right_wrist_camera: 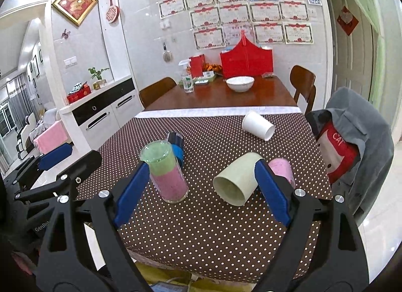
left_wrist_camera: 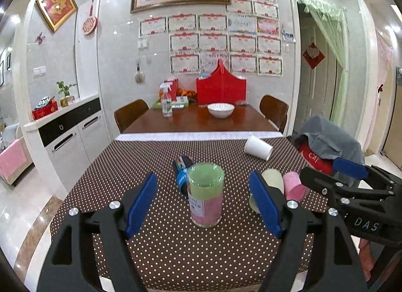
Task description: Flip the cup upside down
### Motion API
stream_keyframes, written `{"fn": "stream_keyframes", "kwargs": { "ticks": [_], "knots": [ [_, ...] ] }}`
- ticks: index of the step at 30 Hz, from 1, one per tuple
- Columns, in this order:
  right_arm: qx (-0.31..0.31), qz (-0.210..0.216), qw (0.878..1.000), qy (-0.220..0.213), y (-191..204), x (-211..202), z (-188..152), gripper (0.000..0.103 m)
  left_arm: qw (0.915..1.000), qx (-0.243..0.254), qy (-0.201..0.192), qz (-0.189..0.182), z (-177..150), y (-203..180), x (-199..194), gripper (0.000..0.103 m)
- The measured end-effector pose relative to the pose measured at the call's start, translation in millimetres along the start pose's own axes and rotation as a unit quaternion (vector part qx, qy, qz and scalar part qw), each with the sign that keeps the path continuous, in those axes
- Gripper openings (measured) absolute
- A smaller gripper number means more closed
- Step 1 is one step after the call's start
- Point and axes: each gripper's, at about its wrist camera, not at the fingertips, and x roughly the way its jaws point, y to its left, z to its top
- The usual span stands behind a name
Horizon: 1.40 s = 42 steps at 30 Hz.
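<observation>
left tongs (left_wrist_camera: 203, 204): spread wide, nothing held; flat blue pads on black arms, hanging over the bench either side of the glass, apart from it
right tongs (right_wrist_camera: 201, 191): spread wide, nothing held; same blue pads, glass just inside the left pad, green cup between the pads, contact not clear
green cup (right_wrist_camera: 237, 180): pale green, matte, tapered; on its side, open mouth toward the camera
glass (left_wrist_camera: 206, 195): clear cylinder, upright, green layer over pink, white label on the side
pink cup (right_wrist_camera: 281, 170): matte pink, just behind the green cup, partly hidden by the right pad
white cup (right_wrist_camera: 258, 125): smooth, tapered, on its side near the far cloth edge
dark cup (left_wrist_camera: 183, 172): dark with blue band, lying behind the glass
bench (left_wrist_camera: 176, 246): covered in brown cloth with white dots
bowl (left_wrist_camera: 220, 110): white, round, on the bare wood beyond the cloth
</observation>
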Motion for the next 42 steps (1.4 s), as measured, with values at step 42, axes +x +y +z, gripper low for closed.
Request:
{"fn": "stream_keyframes", "kwargs": {
  "ticks": [42],
  "knots": [
    [-0.007, 0.009, 1.000, -0.010, 5.2, -7.5, -3.7, 0.091, 0.9998, -0.010, -0.012, 0.010, -0.3, 8.7, -2.4, 0.082]
  ]
}}
